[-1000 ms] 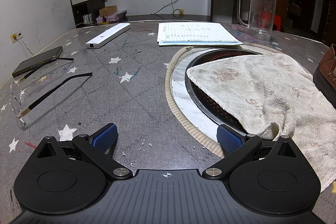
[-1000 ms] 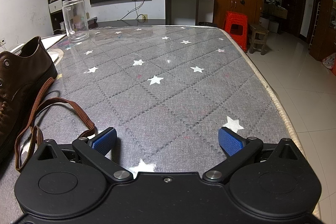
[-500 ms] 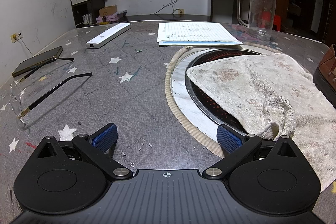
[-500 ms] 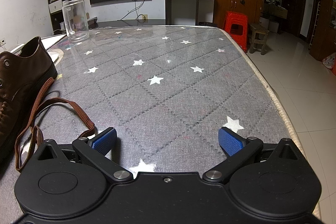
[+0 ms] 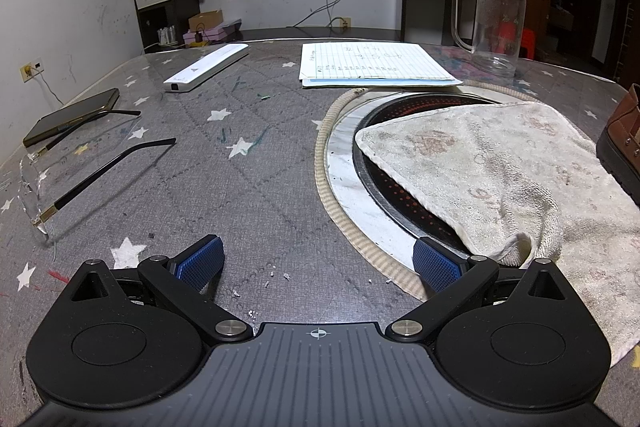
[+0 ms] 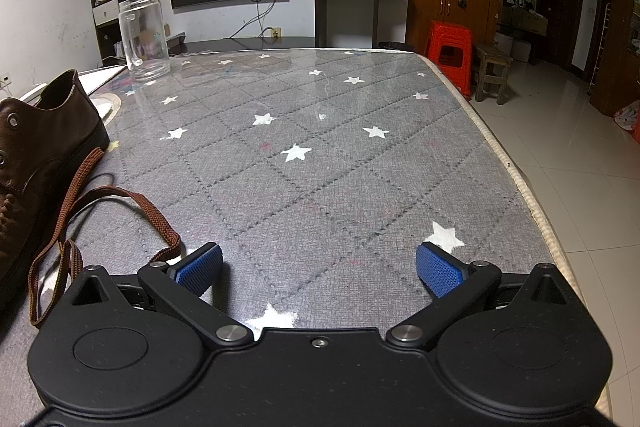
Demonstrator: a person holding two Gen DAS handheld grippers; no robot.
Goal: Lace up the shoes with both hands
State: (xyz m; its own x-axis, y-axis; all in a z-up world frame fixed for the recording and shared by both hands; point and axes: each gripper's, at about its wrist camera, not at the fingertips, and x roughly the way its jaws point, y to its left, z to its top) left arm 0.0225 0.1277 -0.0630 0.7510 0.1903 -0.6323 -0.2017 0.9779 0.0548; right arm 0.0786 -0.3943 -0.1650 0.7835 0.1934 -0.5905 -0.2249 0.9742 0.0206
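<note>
We hold the left hand-held gripper (image 5: 318, 259) low over the tabletop (image 5: 248, 187) with its jaws spread wide and nothing between them. The right hand-held gripper (image 6: 319, 263) is in the same condition: jaws apart, empty.

The brown shoe (image 6: 36, 155) stands at the left edge of the right wrist view; in the left wrist view only its heel part shows at the far right edge, next to the towel (image 5: 500, 163). The loose brown lace (image 6: 120, 203) trails from the shoe across the tabletop, and its end lies just beside the right gripper's left finger.

Risks, in our judgement:
- The lace is flat and limp. A shallow closing on it may pinch only the edge, and the lace would slip out.
- Pulling one lace end without steadying the shoe may drag the shoe across the smooth cover.
- The eyeglasses (image 5: 60, 183) lie near the left gripper; a careless sweep toward the shoe side could knock them.
- The towel may snag a finger of the left gripper on approach.
</note>
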